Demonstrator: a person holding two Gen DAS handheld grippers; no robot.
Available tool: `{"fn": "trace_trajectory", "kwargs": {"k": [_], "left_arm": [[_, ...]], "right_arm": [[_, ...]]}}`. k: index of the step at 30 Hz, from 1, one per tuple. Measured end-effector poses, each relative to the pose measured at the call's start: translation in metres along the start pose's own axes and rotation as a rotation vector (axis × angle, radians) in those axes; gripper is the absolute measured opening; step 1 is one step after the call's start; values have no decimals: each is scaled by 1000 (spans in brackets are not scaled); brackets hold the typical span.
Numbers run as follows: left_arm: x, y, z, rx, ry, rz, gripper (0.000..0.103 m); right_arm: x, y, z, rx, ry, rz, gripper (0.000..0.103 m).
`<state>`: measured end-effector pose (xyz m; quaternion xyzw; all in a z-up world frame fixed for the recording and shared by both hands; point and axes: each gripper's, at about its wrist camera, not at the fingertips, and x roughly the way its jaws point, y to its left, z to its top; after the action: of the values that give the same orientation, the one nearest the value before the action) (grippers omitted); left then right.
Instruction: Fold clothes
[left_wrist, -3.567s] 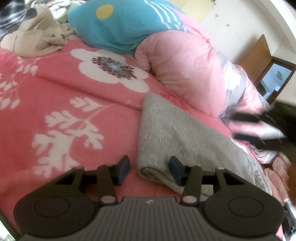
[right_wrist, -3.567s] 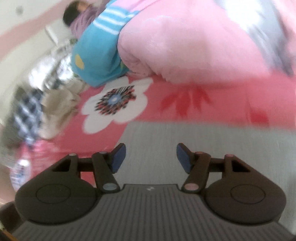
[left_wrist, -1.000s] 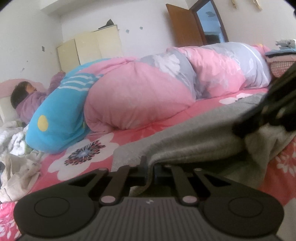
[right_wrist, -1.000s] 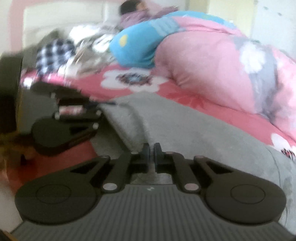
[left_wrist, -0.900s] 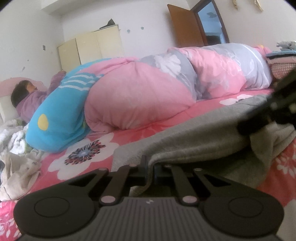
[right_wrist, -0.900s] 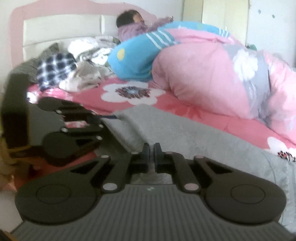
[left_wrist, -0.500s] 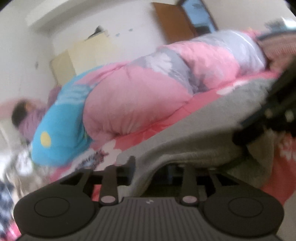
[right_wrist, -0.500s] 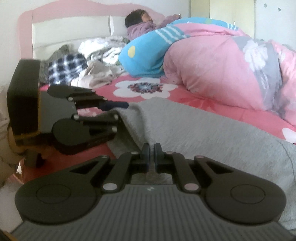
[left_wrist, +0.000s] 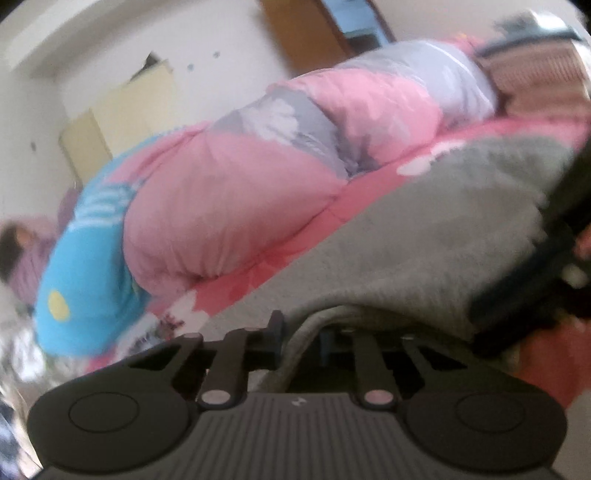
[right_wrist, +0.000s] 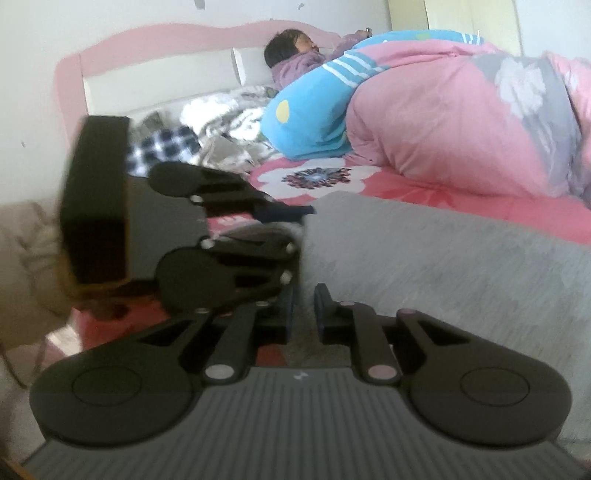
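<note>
The bed (right_wrist: 461, 206), with its red floral sheet, is carrying the work. A pink quilt (right_wrist: 461, 122) and a person lying under it are sitting beyond both grippers.

The grey garment (right_wrist: 443, 266) is lying folded on the sheet, directly ahead of and under both grippers, where earlier it was being held up by its near edge.

The left gripper (left_wrist: 299, 336) has just been closing after a brief release. Its jaws are standing narrowly apart with a fold of grey cloth draped between them; whether the pads are pressing it cannot be told, as the view is blurred.

The right gripper (right_wrist: 304, 310) has just been opening. Its fingers are now slightly parted with grey cloth lying in the gap and no pinch visible.

Judgement: the fold is being laid down and let go.

The garment's right end is cut off, so its type is unconfirmed.
</note>
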<state>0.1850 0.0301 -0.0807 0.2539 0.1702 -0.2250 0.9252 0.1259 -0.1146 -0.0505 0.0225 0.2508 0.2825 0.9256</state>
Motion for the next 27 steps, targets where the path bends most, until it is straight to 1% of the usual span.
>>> {"fn": "trace_trajectory", "kwargs": {"k": [2, 4, 8, 10, 12, 14, 17, 20, 24, 27], "left_arm": [[2, 10, 3, -59, 15, -37, 15], [4, 20, 5, -108, 29, -71, 15], [5, 30, 9, -146, 45, -108, 14], [5, 34, 12, -154, 49, -120, 14], [5, 36, 15, -158, 48, -129, 14], [4, 39, 18, -166, 45, -137, 14], [4, 41, 20, -177, 49, -150, 14], [4, 41, 19, -169, 52, -152, 13], [4, 41, 20, -179, 52, -152, 13], [2, 40, 20, -179, 42, -151, 13]], "right_arm": [[-7, -5, -4, 32, -8, 39, 14], [-15, -11, -9, 78, -17, 54, 14], [-34, -18, -16, 143, -50, 98, 14], [-32, -17, -21, 152, -16, 112, 14], [-20, -15, -26, 150, 50, 95, 14], [-8, -15, -30, 161, 95, 66, 14], [12, -18, -34, 195, 117, 26, 14], [17, -17, -31, 199, 69, 21, 14], [8, -16, -22, 194, -52, 17, 14], [6, -19, -17, 206, -95, 12, 14]]}}
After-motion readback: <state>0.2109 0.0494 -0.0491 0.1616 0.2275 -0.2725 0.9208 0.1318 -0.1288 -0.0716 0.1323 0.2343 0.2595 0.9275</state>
